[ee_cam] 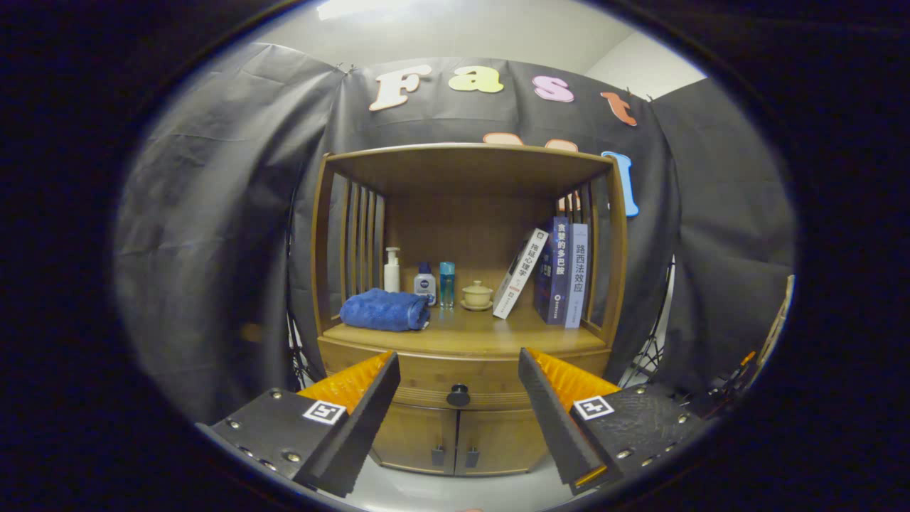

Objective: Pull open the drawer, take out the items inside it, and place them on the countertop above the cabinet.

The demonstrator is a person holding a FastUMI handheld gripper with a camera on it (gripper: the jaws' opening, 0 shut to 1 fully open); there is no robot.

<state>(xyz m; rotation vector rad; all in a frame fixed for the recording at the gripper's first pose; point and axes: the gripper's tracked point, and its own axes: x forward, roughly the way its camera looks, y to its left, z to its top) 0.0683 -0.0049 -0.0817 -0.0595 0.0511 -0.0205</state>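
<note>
Gripper (458, 387) wide open, holding nothing, with the shut drawer (458, 384) and its round dark knob (458, 395) seen between the fingers, a little way ahead. Above it on the countertop (469, 333) (wooden): a folded blue towel (384, 310), three small bottles (424, 279), a lidded cup (477, 294), leaning books (554, 274).

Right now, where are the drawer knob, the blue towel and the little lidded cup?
Drawer knob (458, 395): gripper view, knob's round face, between the open fingers.
Blue towel (384, 310): gripper view, middle of the folds.
Lidded cup (477, 294): gripper view, its body.

Tongs (458, 359) level, fingers (370, 398) spread wide apart, nothing held between.
</note>
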